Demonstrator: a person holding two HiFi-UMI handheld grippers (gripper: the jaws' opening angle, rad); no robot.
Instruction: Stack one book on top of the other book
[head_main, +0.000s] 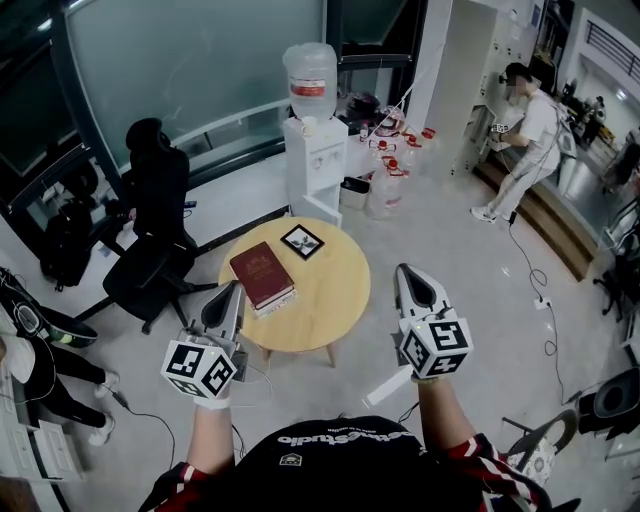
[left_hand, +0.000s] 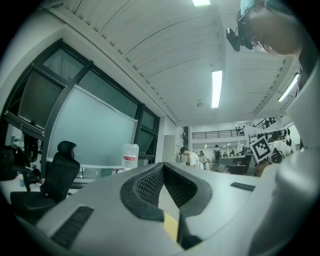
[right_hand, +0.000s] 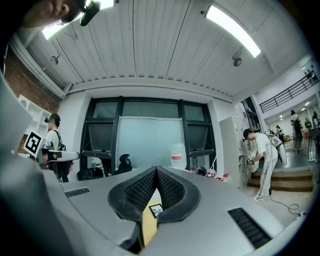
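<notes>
- White lettering ran upside down on the person's black shirt (head_main: 345, 438); only "Studio" seemed legible.
- The water jug (head_main: 311, 80) carried a red label, too small to read.
- A card (head_main: 302, 241) on the tabletop (head_main: 330, 300) showed a black-and-white square marker.

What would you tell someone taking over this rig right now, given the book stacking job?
Left tool: shut, empty, at the round table's near-left edge.
Right tool: shut, empty, just off the table's right edge.
Things: the red book lies on a second book, of which only a pale edge shows. A marker card sits behind them.
Done: the stack looks made.
Left: probably nothing; at most check that the stack sits square.
</notes>
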